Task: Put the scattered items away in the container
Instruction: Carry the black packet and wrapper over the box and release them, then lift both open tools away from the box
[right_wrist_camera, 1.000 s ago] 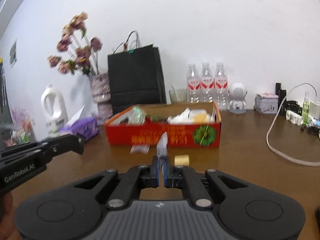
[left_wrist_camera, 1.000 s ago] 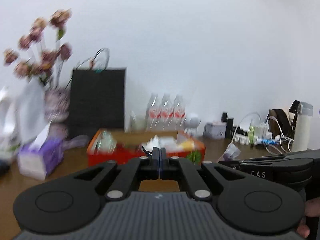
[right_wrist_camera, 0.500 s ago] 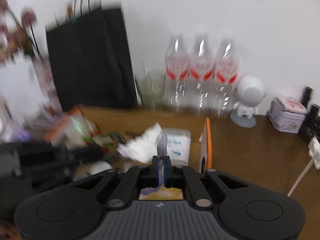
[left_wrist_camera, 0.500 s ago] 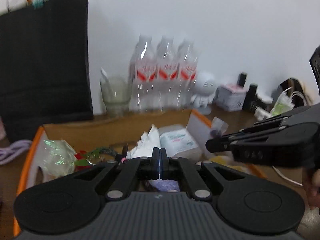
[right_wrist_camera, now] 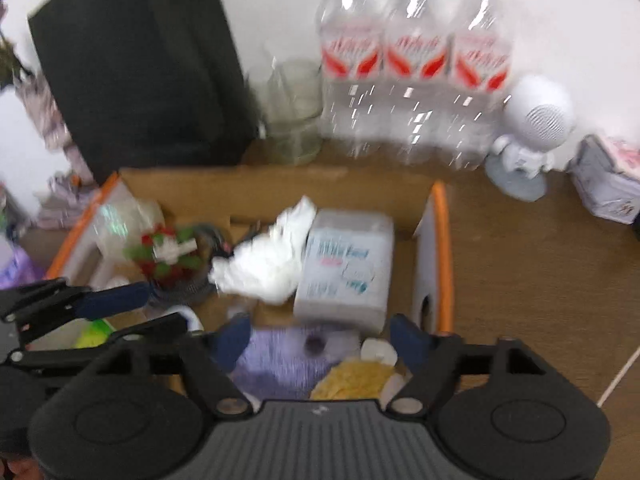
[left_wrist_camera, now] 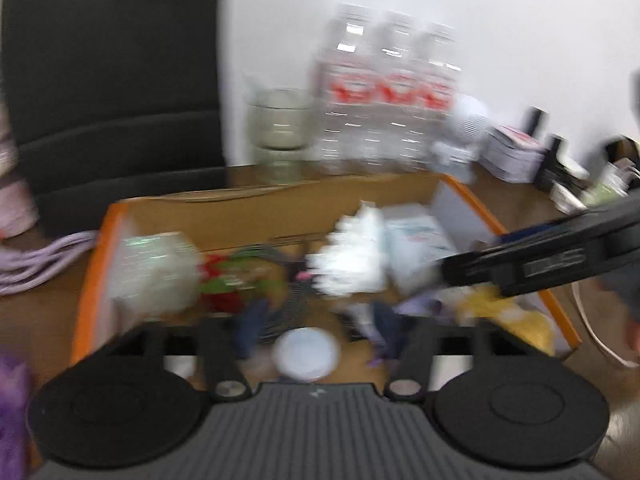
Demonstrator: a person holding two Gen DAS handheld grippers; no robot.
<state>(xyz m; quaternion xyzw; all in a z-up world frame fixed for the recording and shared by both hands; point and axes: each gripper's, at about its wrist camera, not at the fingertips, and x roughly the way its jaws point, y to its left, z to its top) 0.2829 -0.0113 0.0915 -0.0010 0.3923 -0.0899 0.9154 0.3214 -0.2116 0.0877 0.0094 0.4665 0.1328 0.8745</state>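
Note:
The orange-rimmed cardboard box [left_wrist_camera: 280, 216] [right_wrist_camera: 440, 240] holds a white tissue pack [right_wrist_camera: 348, 264], crumpled white paper [right_wrist_camera: 272, 256], a red and green item [right_wrist_camera: 168, 252] and clear plastic wrap [right_wrist_camera: 120, 224]. My left gripper [left_wrist_camera: 316, 332] hangs over the box's near left part with its jaws opening. A blurred white round thing [left_wrist_camera: 306, 354] lies below the gap, untouched. My right gripper [right_wrist_camera: 320, 340] is over the box's near right part, jaws opening, nothing pinched. Under it lie a purple packet [right_wrist_camera: 288, 360], a yellow item [right_wrist_camera: 360, 376] and a small white piece [right_wrist_camera: 378, 350].
Behind the box stand three water bottles [right_wrist_camera: 416, 80], a glass jar [right_wrist_camera: 296, 112] and a black paper bag [right_wrist_camera: 140, 72]. A white robot figure [right_wrist_camera: 528, 136] and a tin [right_wrist_camera: 608, 188] sit at the back right. A white cable [right_wrist_camera: 616, 376] runs along the table on the right.
Both grippers moved forward from in front of the box to over it and tipped downward. Both went from shut to open. The small packet in the right jaws is no longer between them.

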